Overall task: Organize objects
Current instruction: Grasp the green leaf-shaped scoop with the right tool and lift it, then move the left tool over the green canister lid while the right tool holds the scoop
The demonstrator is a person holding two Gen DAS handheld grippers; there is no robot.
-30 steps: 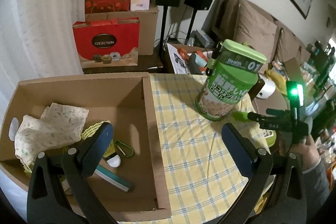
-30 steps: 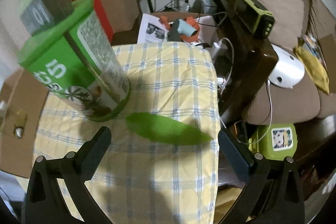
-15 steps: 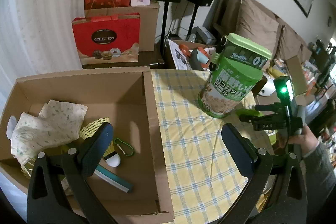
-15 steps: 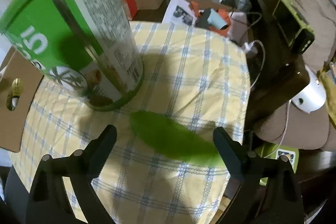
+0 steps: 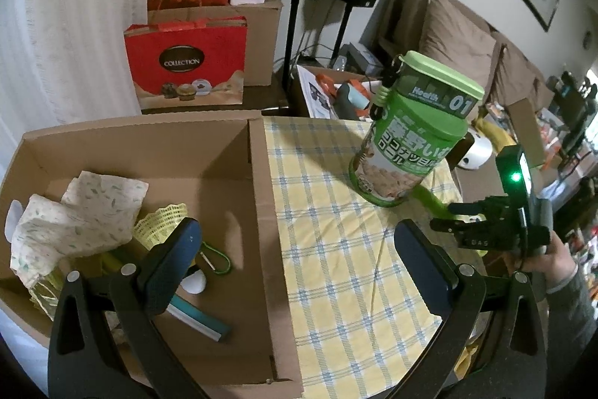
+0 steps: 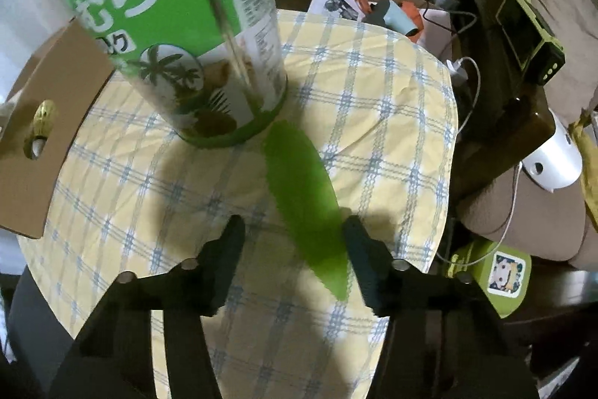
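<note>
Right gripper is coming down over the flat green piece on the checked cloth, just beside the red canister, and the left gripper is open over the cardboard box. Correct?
Not quite: the canister is green, not red, as both wrist views show. The rest holds: the right gripper, its jaws just closing, straddles the flat green piece on the checked cloth, and the left gripper is open by the cardboard box.

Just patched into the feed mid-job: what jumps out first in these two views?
The tall green canister standing on the checked yellow tablecloth dominates both views. Against its base lies a flat green leaf-shaped piece; the right tongs have just been closing around its near end, one pad beside its edge, grip not certain. Left of the cloth, an open cardboard box holds crumpled patterned paper.
</note>
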